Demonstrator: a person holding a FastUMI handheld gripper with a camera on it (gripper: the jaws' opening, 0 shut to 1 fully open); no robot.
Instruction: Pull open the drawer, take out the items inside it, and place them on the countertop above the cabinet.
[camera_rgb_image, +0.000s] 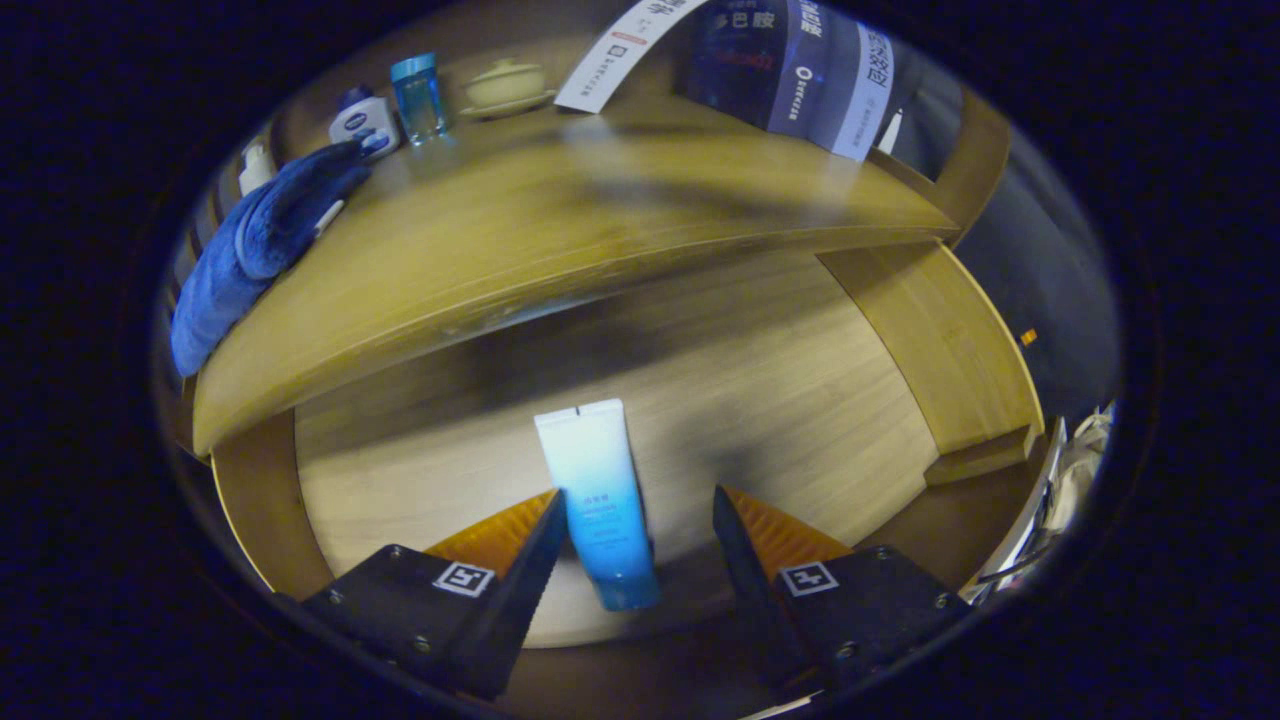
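Between parted tongs (632, 525) (drawer (420, 480) open): tube (600, 500).

I see the open drawer (420, 500) below me, its pale wooden floor carrying one white-and-blue tube (600, 500), which lies lengthwise with its darker blue cap end toward me. The tube sits between the spread fingers of my hand-held gripper (635, 535), close against the left finger and apart from the right one. Above the drawer runs the wooden bench (560, 230). On its far left lies a folded blue towel (255, 250). Near the back edge stand a white bottle (365, 120), a clear blue bottle (417, 95) and a pale lidded bowl (507, 85) on its saucer.
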